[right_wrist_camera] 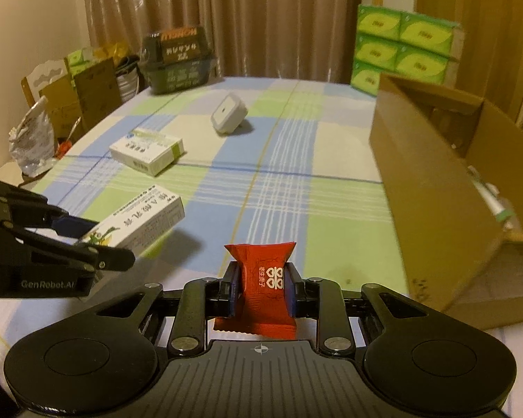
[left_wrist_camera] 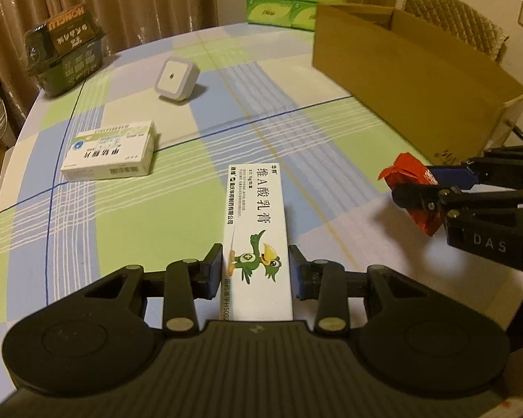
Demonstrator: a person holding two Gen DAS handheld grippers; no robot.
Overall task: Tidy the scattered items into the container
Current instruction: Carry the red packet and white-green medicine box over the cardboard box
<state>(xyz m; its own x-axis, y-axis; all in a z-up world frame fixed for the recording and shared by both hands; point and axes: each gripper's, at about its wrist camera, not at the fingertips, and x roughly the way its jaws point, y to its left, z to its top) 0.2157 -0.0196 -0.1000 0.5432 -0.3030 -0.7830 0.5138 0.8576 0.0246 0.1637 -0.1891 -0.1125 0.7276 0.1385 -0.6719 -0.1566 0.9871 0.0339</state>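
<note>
The left gripper [left_wrist_camera: 256, 264] has its 2 fingers clamped on a long white ointment box [left_wrist_camera: 256, 237] with a green bird printed on it; the box seems lifted a little above the bench [left_wrist_camera: 129, 216], though this is hard to judge. The right gripper [right_wrist_camera: 261, 287] pinches a red candy wrapper [right_wrist_camera: 265, 285] between its fingers, above the checked cloth. The open cardboard box [right_wrist_camera: 436, 181] stands on the right side of the bench. A white medicine box [left_wrist_camera: 111, 151] and a square white night light [left_wrist_camera: 176, 78] lie on the bench, well apart from the cardboard box.
</note>
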